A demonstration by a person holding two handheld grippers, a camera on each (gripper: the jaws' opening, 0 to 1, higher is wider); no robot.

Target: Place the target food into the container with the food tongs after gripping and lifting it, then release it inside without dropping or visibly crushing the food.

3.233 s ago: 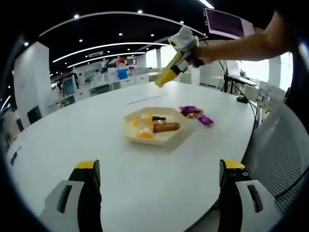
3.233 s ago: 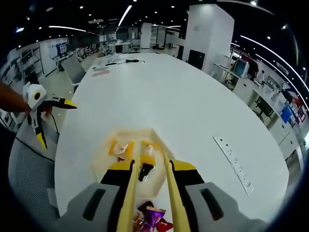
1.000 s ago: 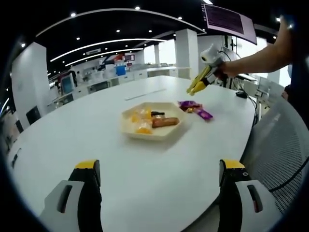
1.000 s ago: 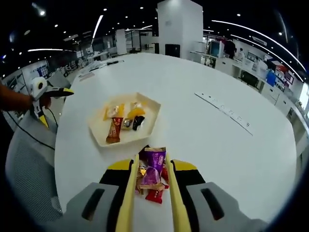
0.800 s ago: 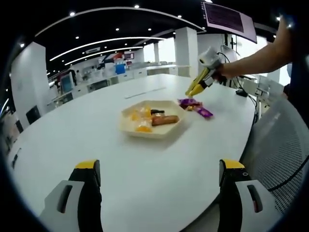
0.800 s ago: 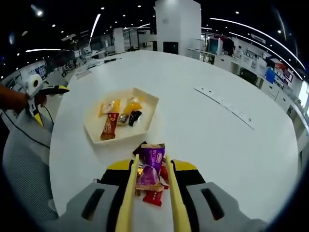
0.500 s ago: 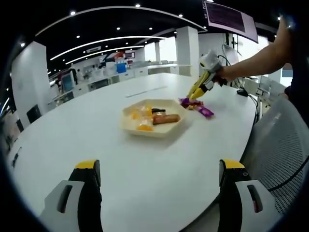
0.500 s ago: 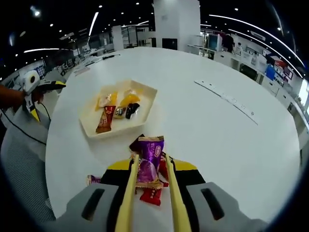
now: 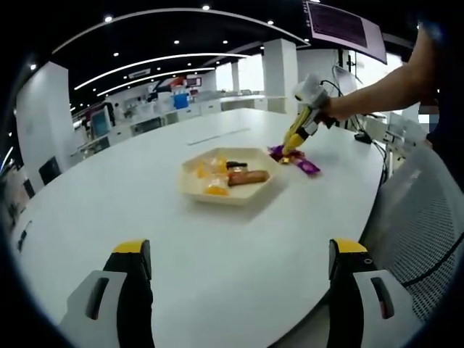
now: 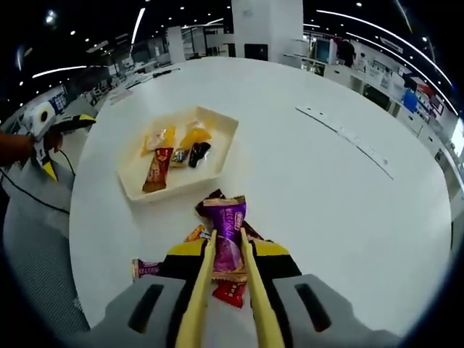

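Right gripper view: my right gripper (image 10: 228, 239) holds a pair of yellow tongs (image 10: 206, 290) between its jaws, and the tong tips flank a purple snack packet (image 10: 227, 230) on the white table (image 10: 319, 196). I cannot tell whether the tips press the packet or only bracket it. The packet lies on top of a small pile of wrapped snacks (image 10: 230, 291), just beside the near corner of the cream tray (image 10: 216, 156). Another purple packet (image 10: 145, 268) lies apart to the left of the pile. Inside the tray sit a red bar (image 10: 155, 171), two orange packets (image 10: 190, 136) and a dark sweet (image 10: 199, 152). At the table's left edge, a hand grips my left gripper (image 10: 64, 125).

From the left gripper view, my left gripper (image 9: 235, 261) hangs with its jaws spread wide, nothing between them, well short of the tray (image 9: 243, 194). Across the table an outstretched arm (image 9: 377, 90) lowers the right gripper (image 9: 296, 139) and its tongs onto the purple packets (image 9: 299, 159) just beyond the tray.
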